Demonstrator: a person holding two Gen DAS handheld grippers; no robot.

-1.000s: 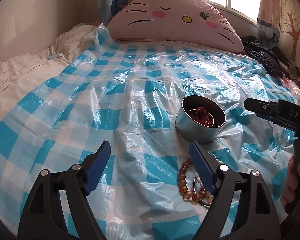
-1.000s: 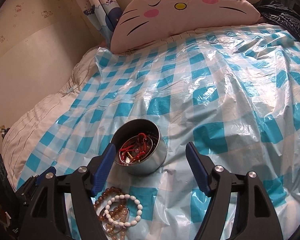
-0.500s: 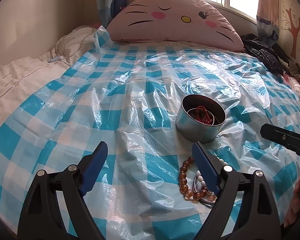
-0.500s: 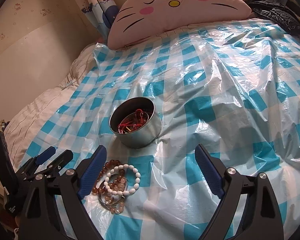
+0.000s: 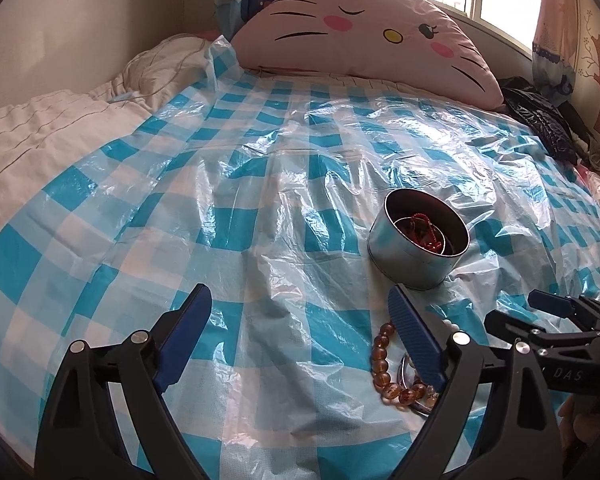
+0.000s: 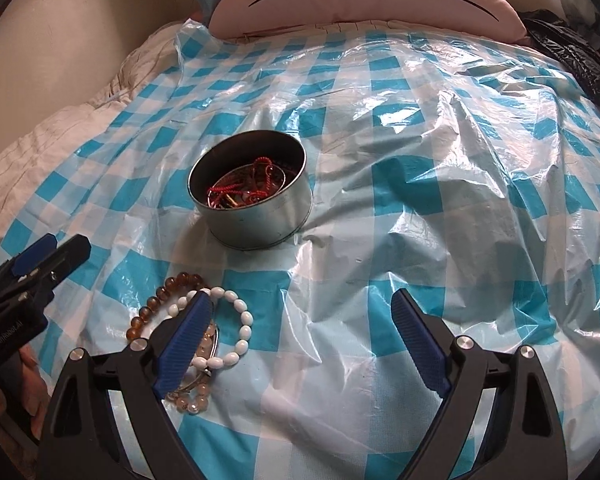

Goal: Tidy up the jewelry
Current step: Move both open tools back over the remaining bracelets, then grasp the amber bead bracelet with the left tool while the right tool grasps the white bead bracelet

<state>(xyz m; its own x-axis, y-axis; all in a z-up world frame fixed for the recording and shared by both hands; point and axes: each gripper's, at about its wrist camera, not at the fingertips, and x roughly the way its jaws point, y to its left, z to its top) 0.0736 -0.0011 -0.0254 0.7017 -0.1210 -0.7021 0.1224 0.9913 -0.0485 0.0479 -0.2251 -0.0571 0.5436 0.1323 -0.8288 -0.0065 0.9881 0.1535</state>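
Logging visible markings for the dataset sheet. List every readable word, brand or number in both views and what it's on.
"DAS": white letters on the black body of the right hand-held gripper, left wrist view; the frame edge may cut off further letters.
"GenRobot.AI": small white print on the body of the left hand-held gripper, right wrist view; blurred, reading uncertain.
Metal tin: no text visible.
Cat-face pillow: drawn features only, no words.

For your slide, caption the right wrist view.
Open right gripper hovers over bracelets beside a round tin of jewelry on checked plastic sheet.
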